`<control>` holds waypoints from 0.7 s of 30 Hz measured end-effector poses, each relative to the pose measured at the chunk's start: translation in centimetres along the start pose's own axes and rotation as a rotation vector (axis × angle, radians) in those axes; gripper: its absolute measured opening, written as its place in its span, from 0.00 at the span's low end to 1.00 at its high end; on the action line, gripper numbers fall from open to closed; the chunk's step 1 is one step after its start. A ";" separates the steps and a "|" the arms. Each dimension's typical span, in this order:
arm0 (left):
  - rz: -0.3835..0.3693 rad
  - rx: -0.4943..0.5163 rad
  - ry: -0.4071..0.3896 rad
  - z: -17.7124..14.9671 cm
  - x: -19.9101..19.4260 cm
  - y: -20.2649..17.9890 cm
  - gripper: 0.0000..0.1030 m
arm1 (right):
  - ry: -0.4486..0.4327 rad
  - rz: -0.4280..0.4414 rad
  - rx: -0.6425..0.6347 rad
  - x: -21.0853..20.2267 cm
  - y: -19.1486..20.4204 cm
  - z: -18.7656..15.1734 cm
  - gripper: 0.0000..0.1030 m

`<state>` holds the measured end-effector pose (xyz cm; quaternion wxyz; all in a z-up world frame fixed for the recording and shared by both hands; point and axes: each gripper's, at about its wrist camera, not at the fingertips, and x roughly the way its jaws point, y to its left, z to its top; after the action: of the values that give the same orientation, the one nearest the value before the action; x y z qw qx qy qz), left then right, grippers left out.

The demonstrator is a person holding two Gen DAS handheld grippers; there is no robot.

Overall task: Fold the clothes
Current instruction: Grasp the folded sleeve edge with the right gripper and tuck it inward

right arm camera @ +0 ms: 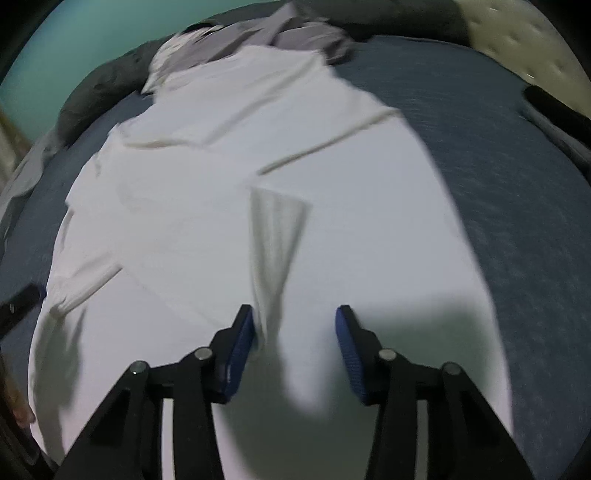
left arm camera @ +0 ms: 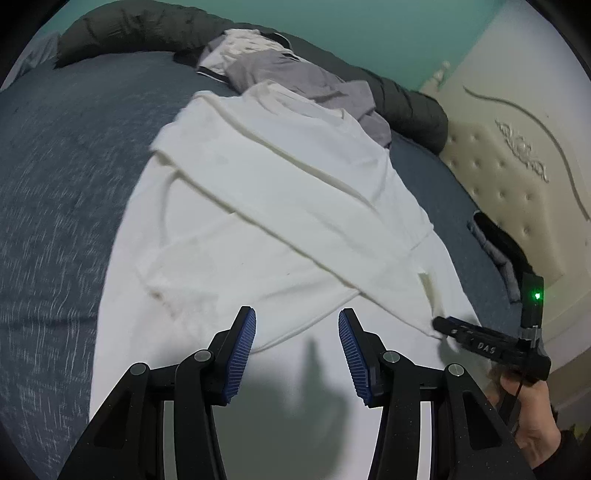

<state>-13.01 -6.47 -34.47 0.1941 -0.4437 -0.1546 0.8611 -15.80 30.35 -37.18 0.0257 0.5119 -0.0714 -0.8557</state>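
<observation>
White garment (left arm camera: 280, 206) spread flat on blue bed (left arm camera: 55, 192), sleeves crossed. Left claw (left arm camera: 297, 354) wide open, empty, above hem. Right claw (right arm camera: 294, 350) open, cloth fold brushing one pad. Grey clothes (left arm camera: 280, 70) heaped beyond collar (dark duvet (left arm camera: 147, 26) behind); cream headboard (left arm camera: 517, 155) at the right.

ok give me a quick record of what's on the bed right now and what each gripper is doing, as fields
surface: bed with a blue cover
main garment: white shirt spread flat, sleeves folded across its body
other clothes: grey garment bunched at the far end of the shirt
far edge: dark quilt rolled along the bed
left gripper: open, holding nothing, above the shirt's near part
right gripper: open, a raised fold of the shirt lies against one finger
headboard: cream, tufted
</observation>
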 end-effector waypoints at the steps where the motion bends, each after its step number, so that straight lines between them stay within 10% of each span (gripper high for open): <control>1: -0.002 -0.001 -0.003 -0.4 -0.1 0.5 0.49 | -0.003 -0.001 0.032 -0.3 -0.8 -0.2 0.40; 13: -0.035 -0.051 -0.057 0.5 -1.9 3.5 0.49 | -0.025 0.215 0.295 -0.4 -5.0 1.9 0.41; 21: -0.037 -0.097 -0.079 0.6 -2.7 5.2 0.49 | -0.024 0.177 0.304 2.3 -4.8 4.2 0.44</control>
<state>-13.12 -12.33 -34.51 0.1822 -0.4153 -0.2120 0.8657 -20.49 35.18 -37.97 0.0225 0.4916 -0.2449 -0.8354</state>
